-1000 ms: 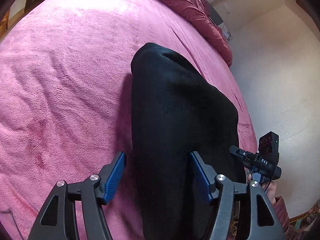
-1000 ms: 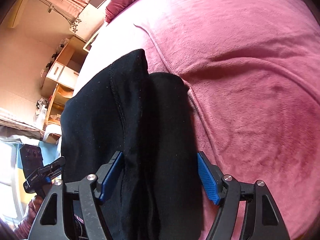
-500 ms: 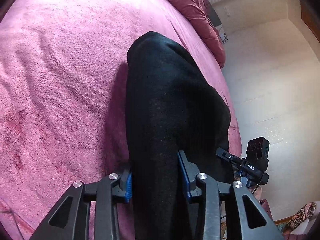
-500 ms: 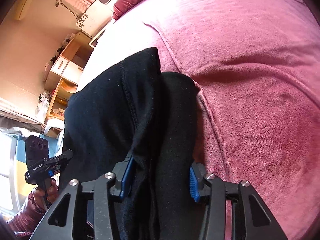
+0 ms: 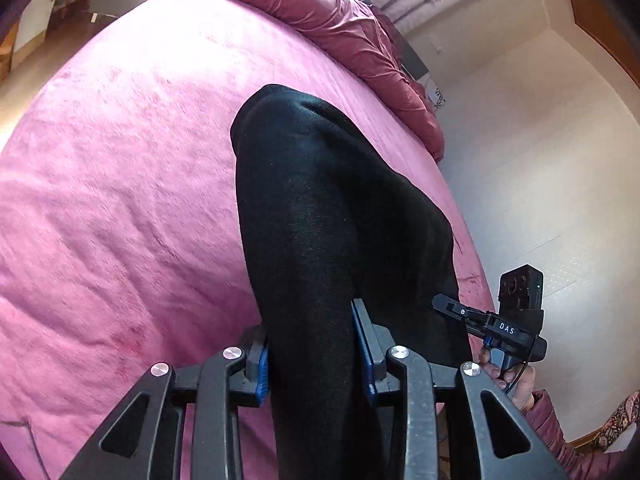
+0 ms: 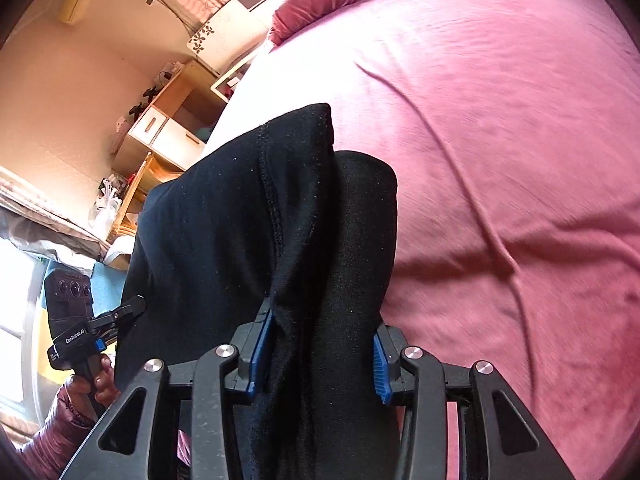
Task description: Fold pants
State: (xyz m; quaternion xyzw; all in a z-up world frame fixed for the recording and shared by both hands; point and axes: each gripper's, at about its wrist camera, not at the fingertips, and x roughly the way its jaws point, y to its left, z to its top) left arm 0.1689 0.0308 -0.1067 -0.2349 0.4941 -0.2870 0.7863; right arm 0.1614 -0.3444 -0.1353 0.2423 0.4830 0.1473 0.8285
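Two claws, both pinching the pants. Your left claw [image 5: 312, 356] has its blue pads [image 5: 262, 372] pressed on a bunched strip of the black pants [image 5: 320, 208], cloth filling the gap; jaws closing a touch more. Your right claw [image 6: 320, 356] also grips cloth: left pad tight against a fold with a stitched seam, right pad [image 6: 380, 368] at the edge of the bundle, jaws closing a touch more too.

Pants position: in the left wrist view they run from the claw at bottom centre up to a rounded end at mid frame, lying on the pink bed [image 5: 120, 200], near its right edge. In the right wrist view the pants [image 6: 224, 220] fill centre and centre left, two layers showing, a squared corner pointing to upper centre, the second rounded layer just right of it.

Each view catches the other unit: your right hand [image 5: 516, 380] on its handle at lower right of the left view, your left hand [image 6: 92, 384] in a maroon sleeve [image 6: 48, 432] at lower left of the right view.

Crumpled red duvet [image 5: 340, 36] sits at the top of the bed. Wooden shelf [image 6: 168, 128] at upper left of the right view. Bed cover is creased to the right of the pants.
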